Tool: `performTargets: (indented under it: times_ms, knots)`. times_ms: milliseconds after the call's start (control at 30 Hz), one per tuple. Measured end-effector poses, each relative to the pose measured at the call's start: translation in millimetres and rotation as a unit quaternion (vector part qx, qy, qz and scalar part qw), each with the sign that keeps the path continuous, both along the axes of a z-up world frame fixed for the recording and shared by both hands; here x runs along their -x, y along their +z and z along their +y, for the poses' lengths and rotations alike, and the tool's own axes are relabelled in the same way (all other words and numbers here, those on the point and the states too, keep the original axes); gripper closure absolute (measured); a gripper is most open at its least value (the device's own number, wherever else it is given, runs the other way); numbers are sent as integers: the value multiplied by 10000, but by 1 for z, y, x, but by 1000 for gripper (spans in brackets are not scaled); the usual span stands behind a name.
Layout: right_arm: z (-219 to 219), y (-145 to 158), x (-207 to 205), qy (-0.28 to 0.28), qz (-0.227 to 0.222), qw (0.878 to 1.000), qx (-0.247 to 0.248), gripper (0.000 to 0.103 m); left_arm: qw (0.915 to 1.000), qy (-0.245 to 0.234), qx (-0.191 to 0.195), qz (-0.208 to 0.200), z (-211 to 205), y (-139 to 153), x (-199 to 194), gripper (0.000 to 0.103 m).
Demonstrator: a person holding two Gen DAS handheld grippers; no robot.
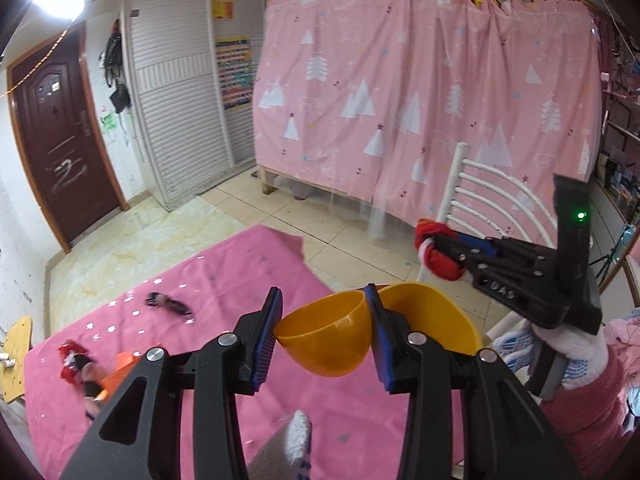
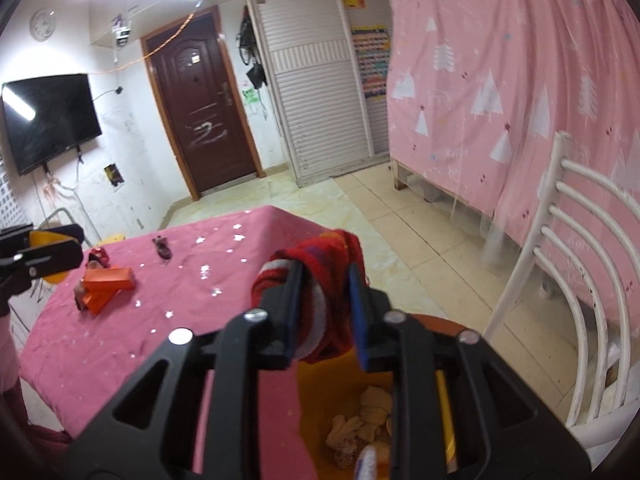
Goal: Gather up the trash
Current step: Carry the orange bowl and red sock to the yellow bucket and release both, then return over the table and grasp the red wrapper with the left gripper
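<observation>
- Your right gripper clamps a crumpled red-and-white cloth.
- Your left gripper pinches a yellow bowl by its rim.
- "UAS" is embossed on the right gripper.

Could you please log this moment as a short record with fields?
left gripper: shut on the yellow scoop
right gripper: shut on the red cloth item
below right gripper: orange bin with crumpled trash inside
left on pink tablecloth: orange box, dark wrapper
nearby: white chair
</observation>
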State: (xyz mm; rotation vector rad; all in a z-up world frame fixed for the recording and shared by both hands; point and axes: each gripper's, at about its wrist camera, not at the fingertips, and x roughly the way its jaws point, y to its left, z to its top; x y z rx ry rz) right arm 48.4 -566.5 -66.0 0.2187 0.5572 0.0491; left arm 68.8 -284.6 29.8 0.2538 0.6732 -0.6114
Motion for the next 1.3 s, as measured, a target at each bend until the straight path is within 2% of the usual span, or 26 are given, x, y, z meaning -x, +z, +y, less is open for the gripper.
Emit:
performTargets:
  times_ms: [67,100,400,600,700,767,833,1067,1200,1300]
  knots:
    - [-9,-2,0,-85,1,9999,-78,55,9999,-71,24,89,-10,-2,-2,69]
    - [-14,-1,2,-152,-31,9998,-98,52,9998,-111,36,146,-16,-5,-4,69]
    - [-42,11,20,-590,-318,9972,-322,51,9961,-585,219,616,-83,-20,-14,69]
    - [-47,16,25,-644,-434,9963,-361,51,9942,-645,200,831,-113,-27,-20,69]
    - [-47,17,26,-628,-455,9963,-372,51,9939,-628,176,886,-122,-30,-23,60]
    - [-48,16,25,-609,-456,9963,-393,51,9942,-610,157,874,-121,-33,-22,53]
    - [-46,15,24,-592,-437,9965,-396,50,9942,-536,151,921,-118,-36,-25,52]
    - [-35,14,17,-413,-372,9976,-401,50,9944,-285,236,985,-97,-35,-33,51]
    - [-14,15,11,-229,-299,9988,-304,48,9954,-139,318,896,-80,-26,-37,51]
    - [4,16,5,-73,-254,9994,-220,41,9956,-21,410,837,-62,-19,-39,51]
